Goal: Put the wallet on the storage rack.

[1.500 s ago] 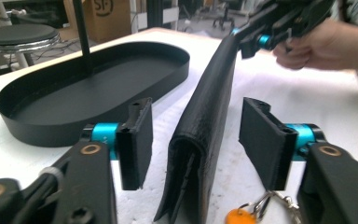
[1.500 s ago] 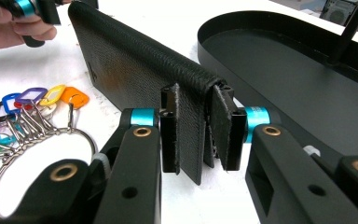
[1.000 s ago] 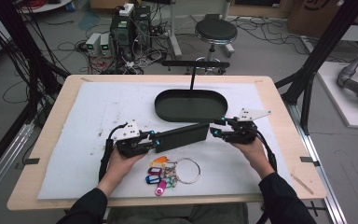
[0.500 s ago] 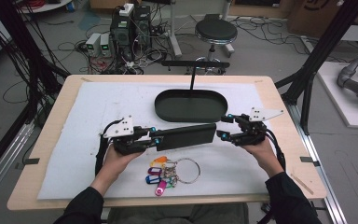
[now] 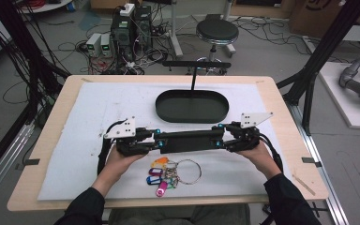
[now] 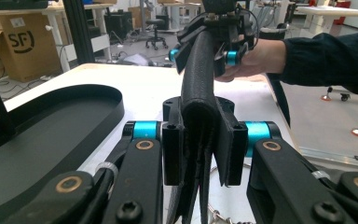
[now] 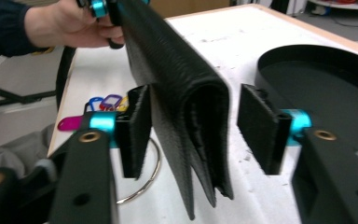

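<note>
A long black folded leather case (image 5: 190, 140) hangs level above the white mat, between my two grippers. My left gripper (image 5: 157, 140) is shut on its left end; in the left gripper view the pads press both sides of the case (image 6: 198, 93). My right gripper (image 5: 220, 137) is at the case's right end and open. In the right gripper view the case (image 7: 177, 79) stands between the spread jaws, close to one pad, with a clear gap to the other. A bunch of coloured key tags on a ring (image 5: 166, 173) lies on the mat below the case.
A black oval tray (image 5: 192, 105) sits just beyond the case at the table's middle, with a thin black stand (image 5: 193, 77) rising behind it. The tray (image 7: 326, 74) lies close beside the right gripper. Wooden table edges frame the white mat (image 5: 98, 108).
The right gripper drew back to the right, then returned to the case's right end. The case has dropped a little towards me and levelled out. The left gripper has kept hold.
</note>
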